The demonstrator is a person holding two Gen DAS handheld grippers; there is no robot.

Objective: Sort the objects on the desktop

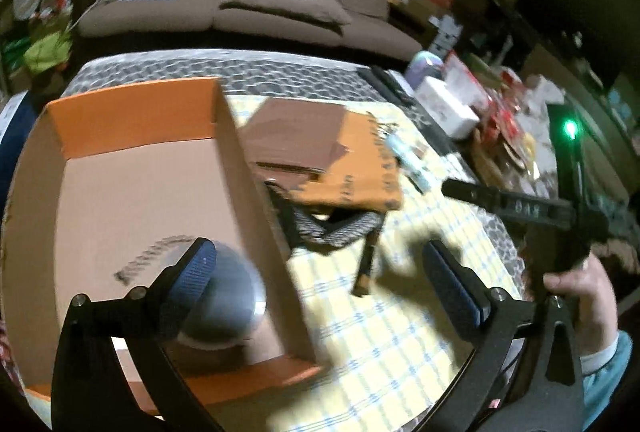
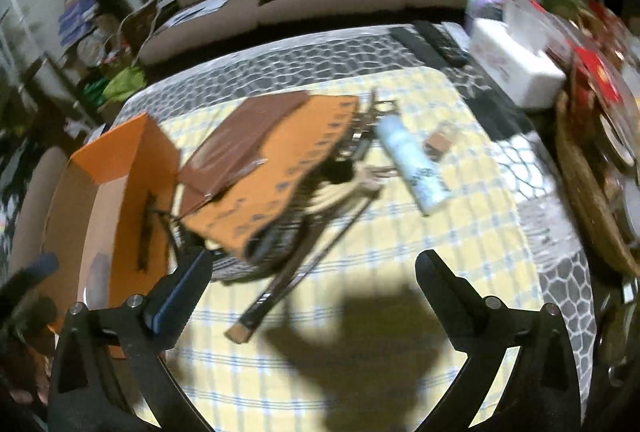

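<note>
No lettering could be read anywhere. Dark print ran across the floor of the orange-walled cardboard box (image 1: 132,191), too smeared to make out. A row of dark marks edged the orange flap (image 2: 288,167) lying just beside that box, equally illegible. Beyond the flap from the box, the pale tube (image 2: 412,163) carried dark print near one end, blurred past reading.
</note>
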